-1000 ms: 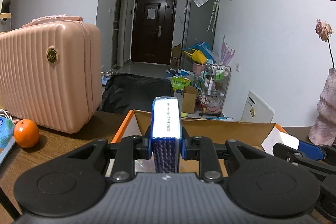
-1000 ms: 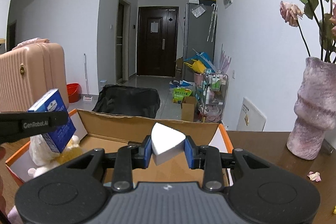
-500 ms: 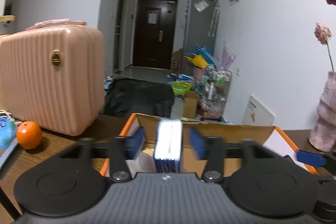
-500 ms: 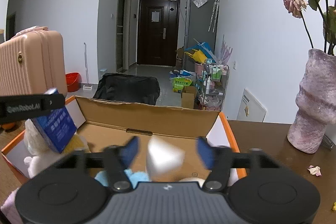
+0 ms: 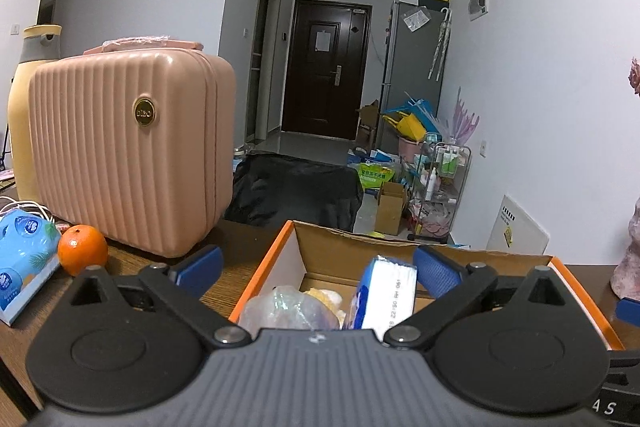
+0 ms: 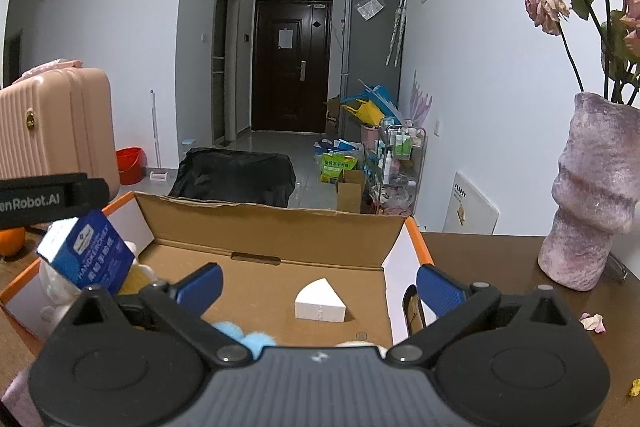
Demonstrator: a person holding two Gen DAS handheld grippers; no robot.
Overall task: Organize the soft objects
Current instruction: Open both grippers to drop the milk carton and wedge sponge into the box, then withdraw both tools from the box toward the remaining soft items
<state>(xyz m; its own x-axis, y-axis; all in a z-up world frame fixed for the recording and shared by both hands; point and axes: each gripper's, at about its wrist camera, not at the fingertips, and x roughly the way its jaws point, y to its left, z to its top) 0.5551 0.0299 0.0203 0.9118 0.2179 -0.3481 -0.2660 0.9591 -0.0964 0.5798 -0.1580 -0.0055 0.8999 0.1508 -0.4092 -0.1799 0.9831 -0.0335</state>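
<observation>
Cardboard, brown inside with an orange rim, makes up the open box point(image 6: 280, 227) that fills the lower middle of both views on the dark wooden surface point(image 6: 500, 255). In the right wrist view the right gripper point(image 6: 318, 283) has just been opening and its jaws now stand wide with nothing pressed between them; the white wedge-shaped foam piece point(image 6: 320, 303) lies on the box floor, low in the frame, between the two blue pads but clear of both. At the left edge of that view the blue and white tissue pack point(image 6: 86, 253) sits tilted in the box on a white plush toy point(image 6: 52, 281).

In the left wrist view the left gripper point(image 5: 316, 267) has likewise just been opening and holds nothing. That tissue pack point(image 5: 384, 293) leans in the box at lower centre, nearer the right-hand pad and not gripped, beside a clear plastic-wrapped bundle point(image 5: 288, 309). At left on the surface stand a ribbed pink hard-shell case point(image 5: 128, 155) and an orange fruit point(image 5: 82, 255).
</observation>
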